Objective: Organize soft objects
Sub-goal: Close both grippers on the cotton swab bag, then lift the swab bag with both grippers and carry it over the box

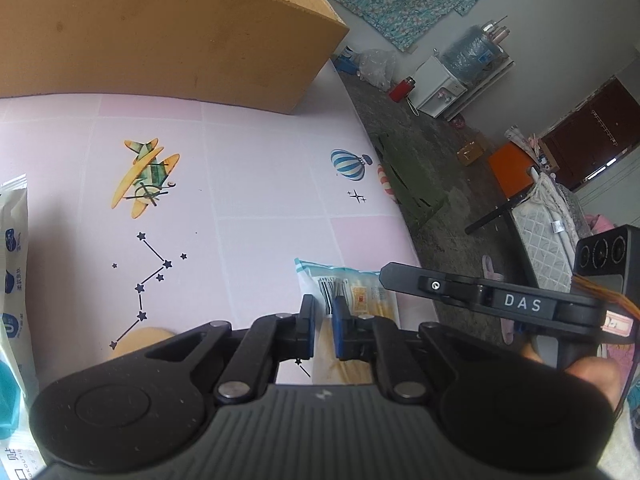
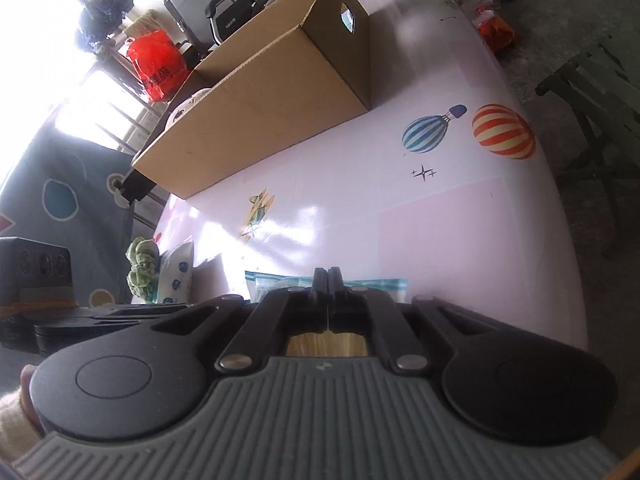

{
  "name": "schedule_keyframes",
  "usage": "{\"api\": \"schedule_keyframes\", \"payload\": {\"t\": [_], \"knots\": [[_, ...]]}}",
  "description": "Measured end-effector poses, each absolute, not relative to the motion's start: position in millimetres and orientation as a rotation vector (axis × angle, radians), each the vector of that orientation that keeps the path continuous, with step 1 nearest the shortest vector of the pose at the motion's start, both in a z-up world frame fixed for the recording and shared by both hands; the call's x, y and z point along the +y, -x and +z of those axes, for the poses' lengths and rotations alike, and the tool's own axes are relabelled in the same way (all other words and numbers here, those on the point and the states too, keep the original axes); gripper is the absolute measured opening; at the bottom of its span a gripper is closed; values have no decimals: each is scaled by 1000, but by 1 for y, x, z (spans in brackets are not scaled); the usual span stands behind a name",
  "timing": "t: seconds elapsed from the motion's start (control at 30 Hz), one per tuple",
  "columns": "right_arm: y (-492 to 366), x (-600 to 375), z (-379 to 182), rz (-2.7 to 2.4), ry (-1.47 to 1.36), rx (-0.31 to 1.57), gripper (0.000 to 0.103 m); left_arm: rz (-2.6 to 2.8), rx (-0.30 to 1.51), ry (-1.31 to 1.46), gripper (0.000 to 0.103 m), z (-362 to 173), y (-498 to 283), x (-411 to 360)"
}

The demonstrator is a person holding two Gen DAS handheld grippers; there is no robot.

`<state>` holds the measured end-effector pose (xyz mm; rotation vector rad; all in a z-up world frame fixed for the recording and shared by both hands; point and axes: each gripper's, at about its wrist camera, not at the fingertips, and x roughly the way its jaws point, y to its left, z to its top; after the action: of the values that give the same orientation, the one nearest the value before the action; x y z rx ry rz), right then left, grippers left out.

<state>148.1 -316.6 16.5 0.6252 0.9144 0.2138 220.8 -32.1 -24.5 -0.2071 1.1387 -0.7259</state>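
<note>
Left claw [image 1: 322, 320] is angled down with its fingers almost together, just a narrow gap left. Right claw [image 2: 328, 280] is tilted down too, fingers fully pressed together. A thumb [image 1: 592, 376] sits by the handle.

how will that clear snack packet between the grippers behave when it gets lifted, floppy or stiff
Probably floppy: the snack packet is thin film with a flat sealed edge, so it may sag between the left gripper and right gripper. Likely light. Its glossy plastic could slip. The pale sticks inside look brittle.
</note>
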Motion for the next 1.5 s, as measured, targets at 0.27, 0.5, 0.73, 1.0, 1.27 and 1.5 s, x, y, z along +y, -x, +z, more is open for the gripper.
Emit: {"api": "schedule_keyframes", "payload": {"t": [0.27,0.5,0.73,1.0,1.27,1.5], "knots": [[-132,-350,0,161,-749,947,11,-651,1148,251,8,-31,-230,-16],[-136,-342,-27,253,-860,982,44,-650,1163,291,8,-42,-235,-12],[-135,-353,-44,300,-1021,905,55,-658,1190,292,9,-54,-242,-18],[-145,-345,-43,240,-978,879,34,-688,1177,377,9,-68,-252,-17],[-147,-333,-40,242,-920,894,8,-679,1165,334,9,-61,-250,-15],[-144,-326,-6,286,-877,828,7,-690,1136,366,8,-33,-247,-3]]}}
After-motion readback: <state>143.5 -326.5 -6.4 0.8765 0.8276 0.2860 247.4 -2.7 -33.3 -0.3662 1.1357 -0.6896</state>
